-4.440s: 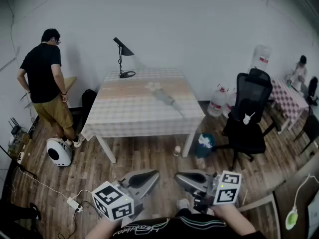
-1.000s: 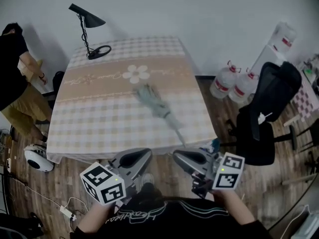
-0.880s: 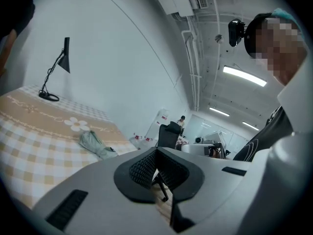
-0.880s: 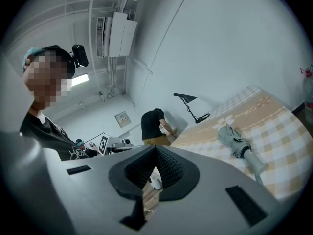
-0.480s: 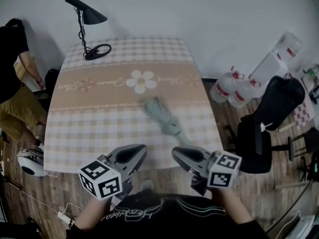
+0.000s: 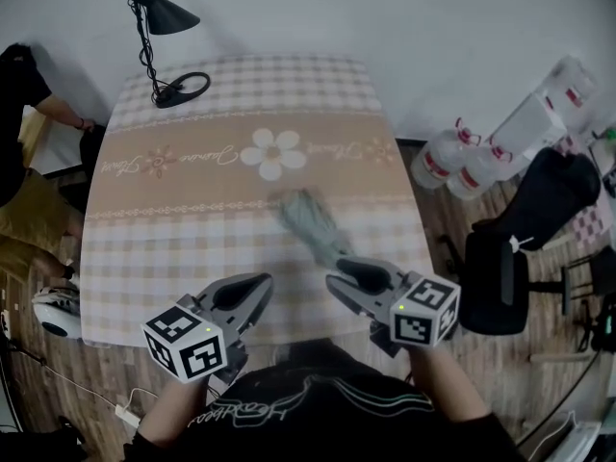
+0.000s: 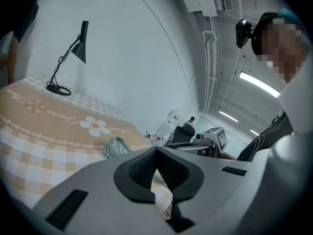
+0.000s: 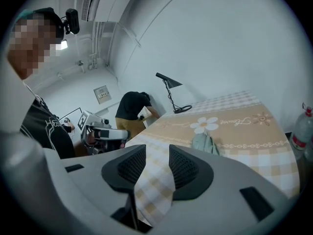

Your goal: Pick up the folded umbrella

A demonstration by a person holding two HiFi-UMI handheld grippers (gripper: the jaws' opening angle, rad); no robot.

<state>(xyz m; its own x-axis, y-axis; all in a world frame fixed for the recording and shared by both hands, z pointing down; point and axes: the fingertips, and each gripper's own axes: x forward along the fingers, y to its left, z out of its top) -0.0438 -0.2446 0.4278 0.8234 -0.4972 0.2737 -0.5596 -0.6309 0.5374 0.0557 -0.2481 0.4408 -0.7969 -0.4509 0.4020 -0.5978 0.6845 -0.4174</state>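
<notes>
The folded grey-green umbrella lies slantwise on the checked tablecloth, just below the printed daisy. It also shows in the left gripper view and the right gripper view. My right gripper hovers over the table's near edge, right at the umbrella's near end, which it hides. Its jaws have just been opening; they stand apart with only the cloth visible between them. My left gripper hangs to the umbrella's left, its pads meeting at the tips with nothing held.
A black desk lamp stands at the table's far left corner. A person stands left of the table. Water jugs and a black office chair are on the right. A white round device sits on the floor.
Both grippers have moved forward from in front of the table to over its near edge, toward the umbrella. The right gripper's jaws have parted.
</notes>
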